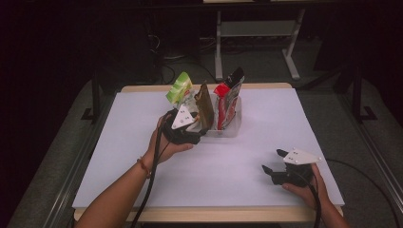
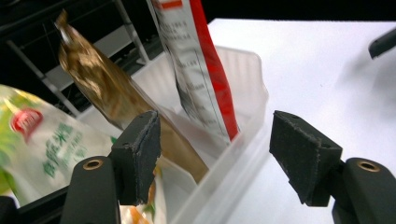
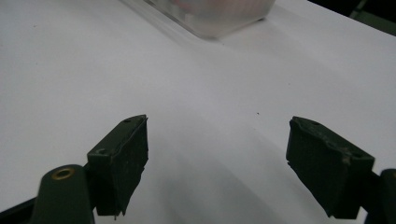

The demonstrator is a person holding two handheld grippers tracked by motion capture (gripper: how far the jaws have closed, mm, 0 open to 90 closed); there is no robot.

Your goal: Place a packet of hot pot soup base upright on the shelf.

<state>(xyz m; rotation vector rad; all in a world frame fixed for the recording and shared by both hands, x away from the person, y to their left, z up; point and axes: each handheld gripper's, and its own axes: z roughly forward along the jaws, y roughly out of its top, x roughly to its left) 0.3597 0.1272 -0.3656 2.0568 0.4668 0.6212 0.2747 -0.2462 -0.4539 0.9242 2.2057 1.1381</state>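
A clear plastic bin (image 1: 229,130) stands at the table's back middle with three snack packets upright in it: a green one (image 1: 179,88), a gold-brown one (image 1: 205,107) and a red-and-white one (image 1: 228,97). My left gripper (image 1: 200,133) is at the bin's near left corner. In the left gripper view its jaws (image 2: 219,149) stand open astride the bin's front wall (image 2: 247,70), with the gold-brown packet (image 2: 102,88) just beyond the left pad, the red-and-white packet (image 2: 201,79) ahead and the green packet (image 2: 46,149) at the left. My right gripper (image 1: 273,160) is open over bare table (image 3: 217,163).
The white table top (image 1: 142,156) has open room left, right and in front of the bin. A corner of the bin (image 3: 219,18) lies far ahead in the right gripper view. Dark floor, cables and desk legs (image 1: 218,42) are behind the table.
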